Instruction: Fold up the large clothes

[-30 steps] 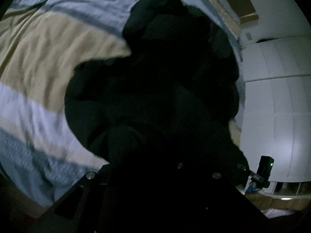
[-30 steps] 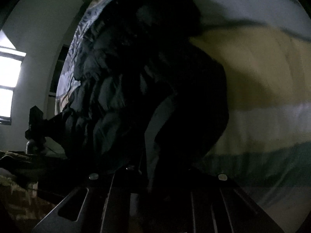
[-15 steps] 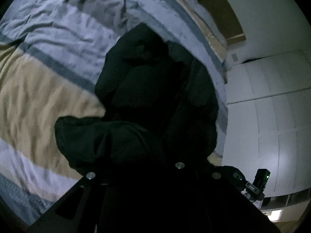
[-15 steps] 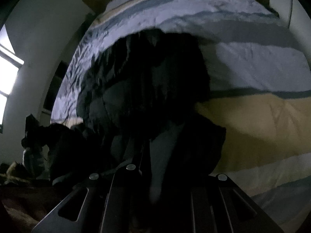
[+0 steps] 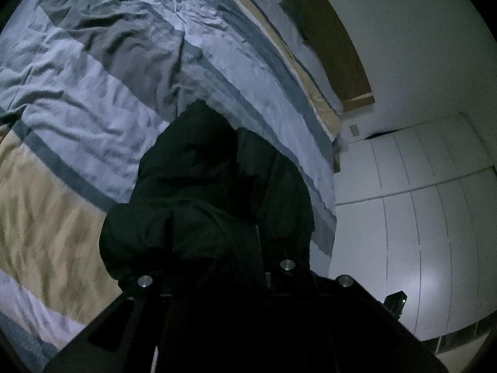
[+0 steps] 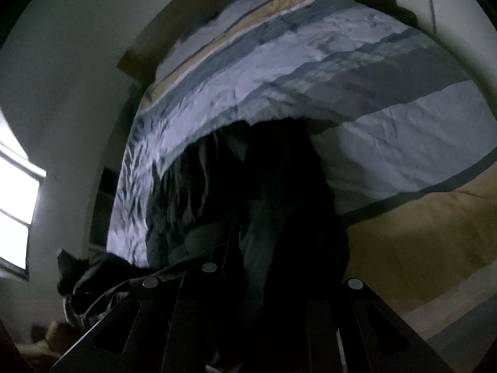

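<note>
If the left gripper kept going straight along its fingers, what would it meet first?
The dark jacket it is already shut on; the left gripper is buried in it. Beyond that, probably the striped bedspread, though depth is unclear.

A home bedroom: striped bedspread (image 5: 102,99), wooden headboard (image 5: 329,40), white wardrobe doors (image 5: 419,217).

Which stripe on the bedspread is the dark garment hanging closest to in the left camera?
The broad tan stripe, just left of the black jacket. It is the only sandy band there; the others are pale blue-white or grey.
</note>
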